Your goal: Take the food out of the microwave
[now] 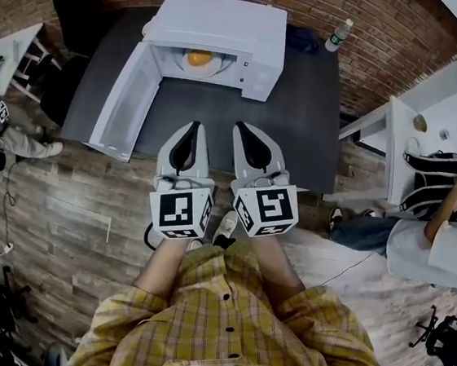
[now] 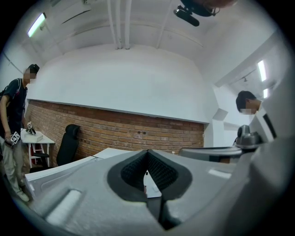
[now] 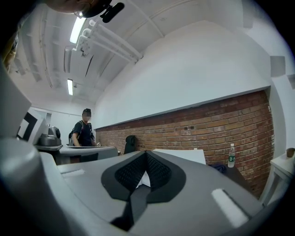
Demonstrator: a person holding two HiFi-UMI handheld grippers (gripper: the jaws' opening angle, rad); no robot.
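Observation:
The white microwave [image 1: 218,25] stands at the back of the dark table [image 1: 302,113], and its door [image 1: 127,101] hangs wide open to the left. Inside lies a plate with orange-yellow food [image 1: 198,57]. My left gripper [image 1: 193,126] and right gripper [image 1: 242,126] hover side by side over the table's front, short of the microwave mouth. Both are shut with nothing between the jaws. In the left gripper view the pads [image 2: 156,171] meet at the tip [image 2: 147,152]; the right gripper view shows the same at its tip [image 3: 146,153]. The microwave top [image 3: 184,155] shows past the jaws.
A water bottle [image 1: 337,35] and a dark blue cloth [image 1: 302,39] sit at the table's back right. A black chair [image 1: 77,1] stands at the back left. White side tables [image 1: 397,144] flank the table, and people [image 1: 442,211] sit on both sides. A brick wall runs behind.

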